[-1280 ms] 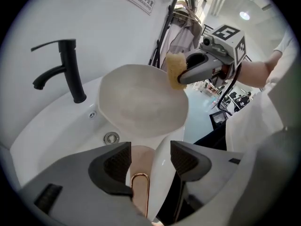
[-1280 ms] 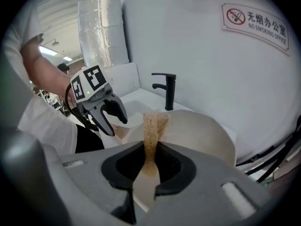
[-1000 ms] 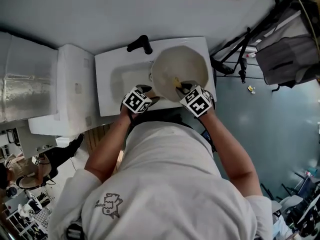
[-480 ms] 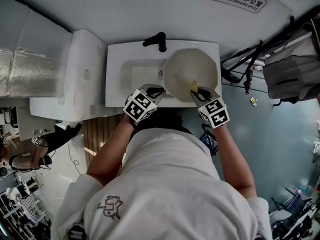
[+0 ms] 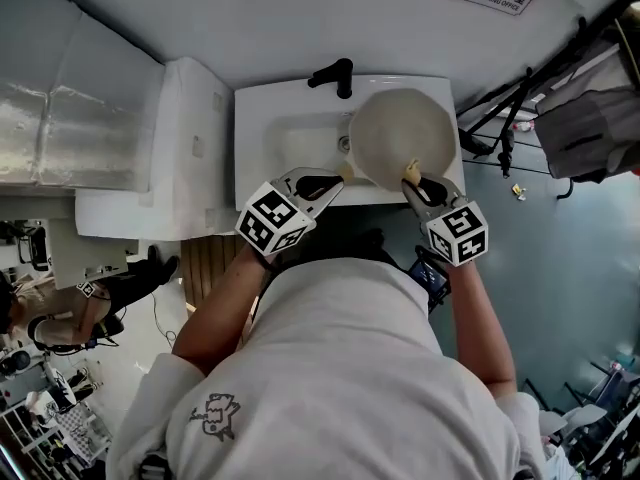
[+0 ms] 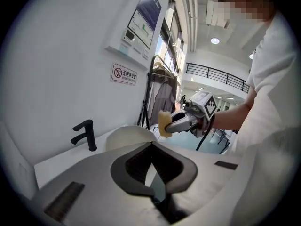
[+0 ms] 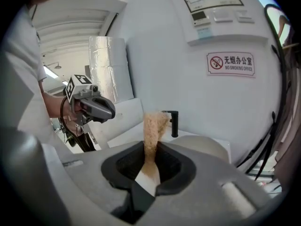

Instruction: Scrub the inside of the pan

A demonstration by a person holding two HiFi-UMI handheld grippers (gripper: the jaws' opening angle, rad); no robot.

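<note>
The pan (image 5: 400,133) looks smooth and matt, the sponge (image 5: 412,171) rough and porous, the tap (image 5: 335,76) matt black.

Cream pan over the sink, sponge at its near rim

The pan (image 5: 400,133) is pale cream and broad, with a faceted, roughly eight-sided rim. Its bare inside faces up, and it sits over the right part of the white sink (image 5: 262,163), just right of the black tap (image 5: 335,75). The sponge (image 5: 411,172) is yellow-tan and coarse. It stands on end, pinched at its lower part in the right tongs (image 5: 413,181), at the pan's near rim; whether it touches the pan cannot be told.
</note>
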